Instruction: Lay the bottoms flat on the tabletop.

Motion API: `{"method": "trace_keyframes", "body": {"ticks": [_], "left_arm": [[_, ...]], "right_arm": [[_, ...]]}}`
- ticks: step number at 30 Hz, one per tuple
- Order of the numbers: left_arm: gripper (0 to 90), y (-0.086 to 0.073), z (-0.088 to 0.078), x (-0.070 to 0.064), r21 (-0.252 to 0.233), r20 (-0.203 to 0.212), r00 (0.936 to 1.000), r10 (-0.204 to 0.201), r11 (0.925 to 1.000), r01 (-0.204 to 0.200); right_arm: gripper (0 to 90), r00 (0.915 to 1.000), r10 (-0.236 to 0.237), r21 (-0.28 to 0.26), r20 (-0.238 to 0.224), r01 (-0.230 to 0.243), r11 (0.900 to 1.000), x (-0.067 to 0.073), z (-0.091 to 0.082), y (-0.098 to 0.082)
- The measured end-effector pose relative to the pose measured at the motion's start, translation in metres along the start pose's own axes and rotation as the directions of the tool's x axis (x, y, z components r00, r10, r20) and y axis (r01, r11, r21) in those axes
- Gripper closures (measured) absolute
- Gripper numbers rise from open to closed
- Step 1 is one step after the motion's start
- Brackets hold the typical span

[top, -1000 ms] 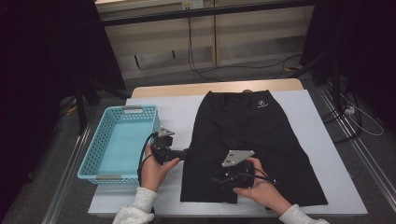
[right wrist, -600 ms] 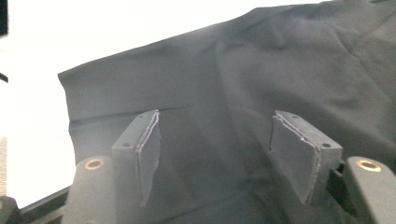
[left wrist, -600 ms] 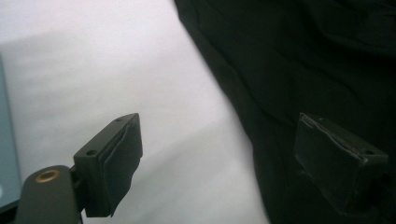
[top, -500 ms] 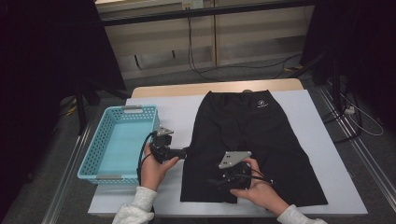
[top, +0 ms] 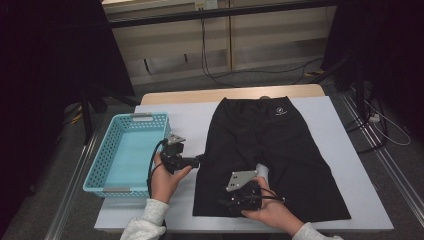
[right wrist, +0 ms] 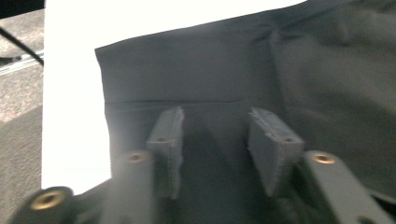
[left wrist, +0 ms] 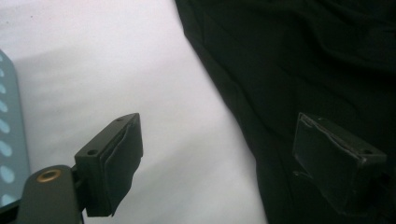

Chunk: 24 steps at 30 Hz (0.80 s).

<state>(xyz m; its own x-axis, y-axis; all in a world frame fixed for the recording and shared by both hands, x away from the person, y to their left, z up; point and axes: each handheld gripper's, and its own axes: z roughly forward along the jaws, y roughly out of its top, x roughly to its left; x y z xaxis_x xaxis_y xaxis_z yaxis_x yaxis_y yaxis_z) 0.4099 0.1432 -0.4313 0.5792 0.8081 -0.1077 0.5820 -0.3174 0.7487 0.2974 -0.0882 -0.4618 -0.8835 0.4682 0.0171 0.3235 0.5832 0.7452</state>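
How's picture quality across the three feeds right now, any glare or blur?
High view: evenly lit table, dark surroundings, black shorts lack detail. Left gripper view: sharp claw, shorts nearly pure black. Right gripper view: white table surface blown out, claw soft and blurred over the hem.

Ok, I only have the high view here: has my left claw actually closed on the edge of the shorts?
Observer: No. In the left gripper view the left claw stands wide open, one jaw over the white table cover, the other over the shorts.
Operator: And the right claw?
Observer: The right claw sits on the leg, just behind the hem seam. Its jaws have just been closing, with cloth between them but not yet pinched.
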Motion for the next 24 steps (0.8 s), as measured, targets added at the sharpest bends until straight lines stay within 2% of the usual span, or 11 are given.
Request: {"method": "trace_keyframes", "body": {"ticks": [5, 7, 8, 9, 11, 16, 17, 22, 24], "left_arm": [[18.2, 0.004, 0.009, -0.006, -0.007, 0.01, 0.9999, 0.008, 0.9999, -0.008], [21.7, 0.005, 0.014, -0.006, -0.003, 0.014, 0.9996, 0.025, 0.9997, -0.025], [23.0, 0.006, 0.018, -0.007, -0.019, 0.013, 0.9999, -0.001, 0.9998, 0.002], [24.2, 0.006, 0.02, -0.006, -0.003, 0.017, 0.9997, 0.018, 0.9998, -0.018], [28.3, 0.006, 0.026, -0.006, -0.014, 0.014, 0.9999, -0.004, 0.9999, 0.005], [39.9, 0.009, 0.036, -0.005, 0.006, 0.022, 0.9997, 0.009, 0.9999, -0.009], [41.5, 0.01, 0.039, -0.006, 0.001, 0.024, 0.9997, -0.01, 0.9999, 0.01], [51.6, 0.008, 0.05, -0.006, 0.056, 0.013, 0.9997, -0.022, 0.9982, 0.021], [55.5, 0.009, 0.051, -0.006, 0.054, 0.013, 0.9991, -0.041, 0.9977, 0.04]], "right_arm": [[82.0, 0.9999, 0.011, 0.01, -0.007, -0.011, 1.0, -0.002, -0.003, 0.0], [88.2, 0.9996, 0.021, 0.011, -0.017, -0.021, 1.0, -0.004, -0.003, -0.001], [89.1, 0.9996, 0.019, 0.015, -0.021, -0.018, 1.0, -0.005, -0.004, -0.001], [89.5, 0.9996, 0.018, 0.015, -0.022, -0.018, 1.0, -0.005, -0.004, -0.001], [90.0, 0.9997, 0.009, 0.018, -0.024, -0.009, 1.0, -0.004, -0.004, -0.001], [90.0, 0.9983, 0.017, 0.013, -0.056, -0.016, 1.0, -0.004, -0.005, -0.001], [90.0, 0.9982, 0.016, 0.014, -0.058, -0.016, 1.0, -0.004, -0.006, -0.001], [90.0, 0.9981, 0.001, 0.017, -0.061, 0.0, 1.0, -0.002, -0.006, 0.0], [90.0, 0.9982, -0.006, 0.017, -0.059, 0.007, 1.0, -0.002, -0.006, 0.0]]}}
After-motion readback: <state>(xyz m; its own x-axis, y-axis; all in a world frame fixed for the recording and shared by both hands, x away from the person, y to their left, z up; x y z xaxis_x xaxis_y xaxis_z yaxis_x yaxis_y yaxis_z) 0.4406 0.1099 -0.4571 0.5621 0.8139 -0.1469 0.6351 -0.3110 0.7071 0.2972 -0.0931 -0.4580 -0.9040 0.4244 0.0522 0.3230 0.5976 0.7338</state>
